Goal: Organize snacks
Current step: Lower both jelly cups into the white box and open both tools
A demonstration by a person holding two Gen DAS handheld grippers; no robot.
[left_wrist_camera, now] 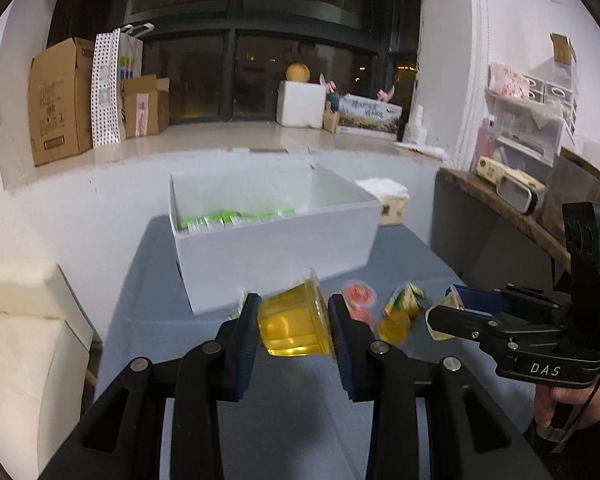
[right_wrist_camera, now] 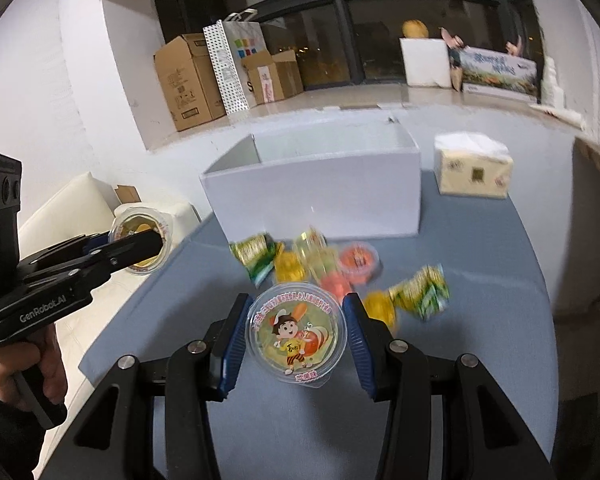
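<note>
My left gripper point(left_wrist_camera: 294, 320) is shut on a yellow jelly cup point(left_wrist_camera: 296, 324), held tilted above the blue table in front of the white box point(left_wrist_camera: 276, 252); it also shows at the left of the right wrist view point(right_wrist_camera: 140, 244). My right gripper point(right_wrist_camera: 296, 330) is shut on another jelly cup point(right_wrist_camera: 296, 330) with a cartoon lid facing the camera; it also shows in the left wrist view point(left_wrist_camera: 448, 314). Loose snacks lie before the box: yellow and orange jelly cups point(right_wrist_camera: 358, 262) and green-gold packets point(right_wrist_camera: 256, 254). Green packets point(left_wrist_camera: 228, 220) lie inside the box.
A tissue pack point(right_wrist_camera: 474, 170) stands right of the box on the blue-grey table point(right_wrist_camera: 480, 360). A cream sofa point(left_wrist_camera: 20, 340) is left of the table. A dark side shelf point(left_wrist_camera: 500, 208) with clutter is on the right. Cardboard boxes point(left_wrist_camera: 60, 104) stand on the window ledge.
</note>
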